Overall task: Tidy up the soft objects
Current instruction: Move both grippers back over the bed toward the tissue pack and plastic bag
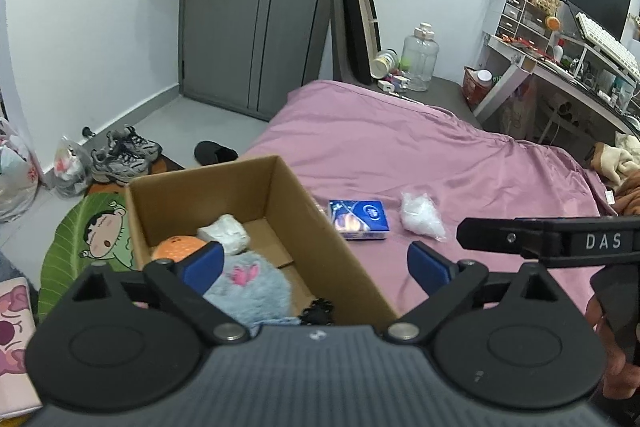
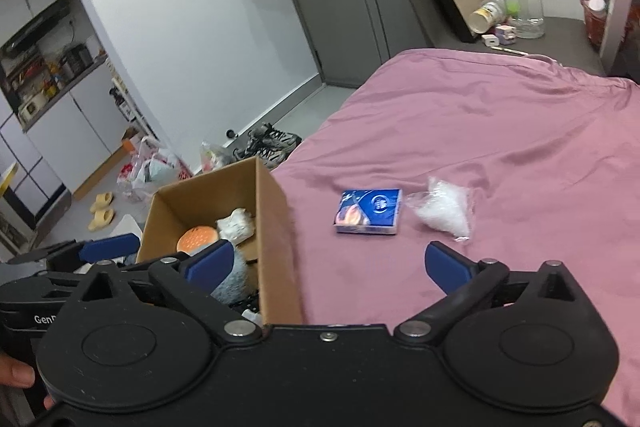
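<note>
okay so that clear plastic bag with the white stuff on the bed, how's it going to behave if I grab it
The clear bag lies slumped and crinkled on the pink sheet, so it is probably floppy and will sag from whichever part you pinch. Its thin glossy film may slip between the fingers. The white filling looks fluffy, so it is likely light and unlikely to roll.

A cardboard box is sitting at the lower left of the left wrist view, on the edge of the bed. Inside it, a burger-shaped toy is lying left of a wrapped bundle, with a fluffy item lying nearer the camera. To the right of the box, a tissue pack is resting on the bed, and a plastic bag is lying just right of that. Sneakers are standing on the floor behind the box.
</note>
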The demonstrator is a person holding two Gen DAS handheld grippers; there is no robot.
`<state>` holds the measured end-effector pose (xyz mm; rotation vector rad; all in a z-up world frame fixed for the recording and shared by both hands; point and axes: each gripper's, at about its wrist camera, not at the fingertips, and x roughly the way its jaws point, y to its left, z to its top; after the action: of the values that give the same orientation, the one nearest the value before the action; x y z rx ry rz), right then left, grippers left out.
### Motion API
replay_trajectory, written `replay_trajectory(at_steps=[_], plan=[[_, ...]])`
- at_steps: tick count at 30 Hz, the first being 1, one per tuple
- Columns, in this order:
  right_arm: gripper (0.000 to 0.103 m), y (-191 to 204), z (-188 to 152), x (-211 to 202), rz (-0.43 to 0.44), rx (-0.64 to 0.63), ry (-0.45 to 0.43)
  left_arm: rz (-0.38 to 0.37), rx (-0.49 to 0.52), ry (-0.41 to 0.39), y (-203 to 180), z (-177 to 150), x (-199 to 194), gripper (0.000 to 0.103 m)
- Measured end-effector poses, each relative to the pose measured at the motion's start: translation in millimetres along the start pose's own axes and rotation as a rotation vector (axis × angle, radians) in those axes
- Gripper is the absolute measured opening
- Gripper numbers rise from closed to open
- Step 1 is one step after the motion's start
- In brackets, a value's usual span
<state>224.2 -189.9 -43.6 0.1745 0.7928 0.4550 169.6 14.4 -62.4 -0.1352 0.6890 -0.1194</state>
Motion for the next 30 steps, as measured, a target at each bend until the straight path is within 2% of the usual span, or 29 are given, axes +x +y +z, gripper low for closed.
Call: replay_trajectory(at_steps=[16,22,30], plan=[[0.103,-50,13,-3,-0.014,0.038,-0.038,0.000,0.038,0.029,-43,31,23,0.098],[0.103,-71,19,-5,-0.014,0.053,-0.048,0.041,0.041,0.057,-59,41,35,0.098],[0.103,-99,29,1,0.005,0.066,-0.062,0.016,0.086,0.069,-81,49,48,0.098]])
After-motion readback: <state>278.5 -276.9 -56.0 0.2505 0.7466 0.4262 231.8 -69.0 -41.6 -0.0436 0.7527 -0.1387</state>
